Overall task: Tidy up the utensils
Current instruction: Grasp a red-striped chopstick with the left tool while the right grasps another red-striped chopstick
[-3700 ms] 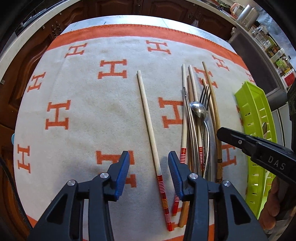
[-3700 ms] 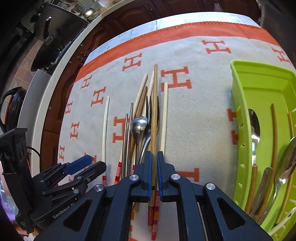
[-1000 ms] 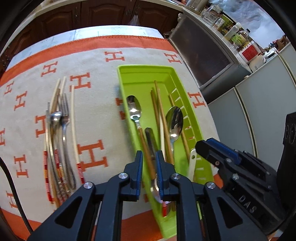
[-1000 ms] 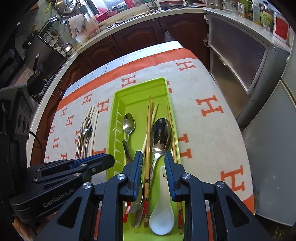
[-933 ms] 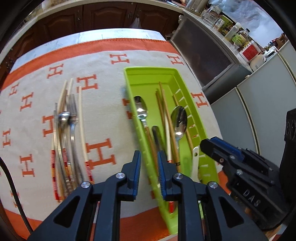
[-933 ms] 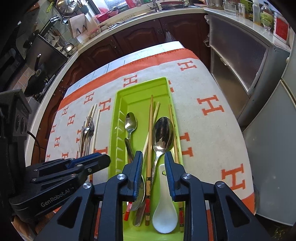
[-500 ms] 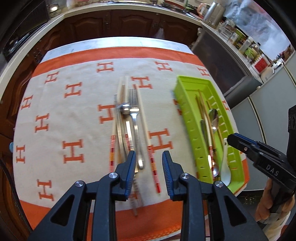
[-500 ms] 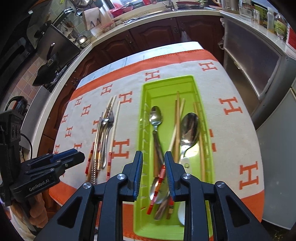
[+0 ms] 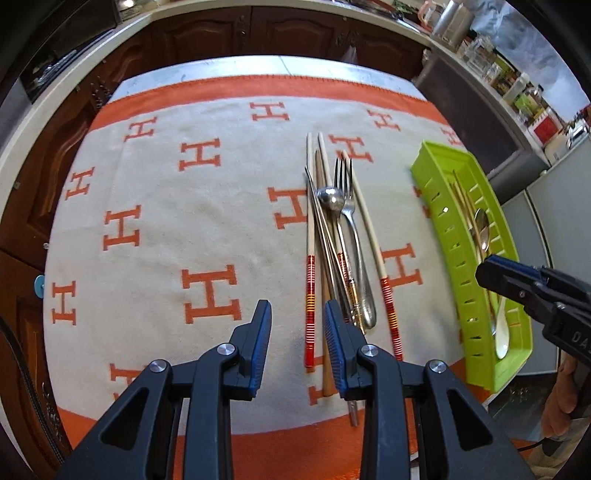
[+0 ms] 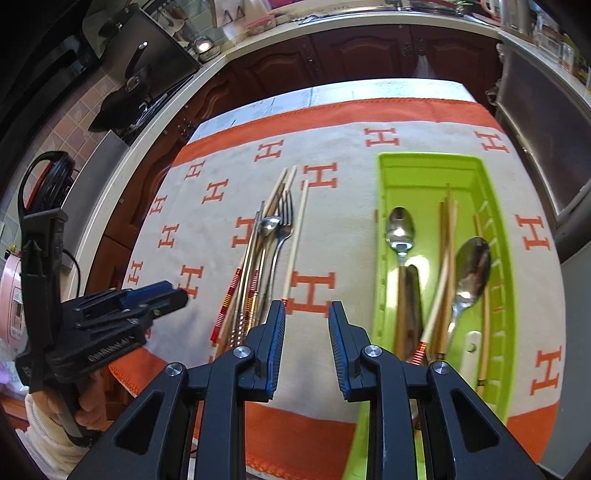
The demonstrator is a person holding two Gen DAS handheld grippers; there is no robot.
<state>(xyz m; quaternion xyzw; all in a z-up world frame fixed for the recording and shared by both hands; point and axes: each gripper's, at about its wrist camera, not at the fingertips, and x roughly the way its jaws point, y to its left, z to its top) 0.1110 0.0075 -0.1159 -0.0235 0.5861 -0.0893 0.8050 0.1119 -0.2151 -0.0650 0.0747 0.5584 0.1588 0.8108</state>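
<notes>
A bundle of loose utensils lies on the orange-and-cream cloth: several chopsticks [image 9: 310, 236], a fork [image 9: 349, 218] and a small spoon [image 9: 330, 195]; it also shows in the right wrist view [image 10: 266, 251]. The green utensil tray [image 10: 384, 258] at the right holds spoons [image 10: 471, 273], chopsticks [image 10: 445, 243] and a white ceramic spoon [image 10: 469, 354]. My left gripper [image 9: 297, 334] is open and empty above the cloth, just left of the bundle's handle ends. My right gripper [image 10: 306, 330] is open and empty above the cloth between the bundle and the tray.
The cloth [image 9: 207, 221] covers a small table [image 9: 229, 70] with dark wood cabinets [image 9: 258, 33] behind it. A steel-fronted unit [image 10: 546, 122] stands at the right. A stove with pans [image 10: 133, 81] is at the far left.
Both grippers have opened wider and swung left, away from the tray. The left one has dropped closer to the loose bundle. The chopsticks carried over earlier now lie in the tray.
</notes>
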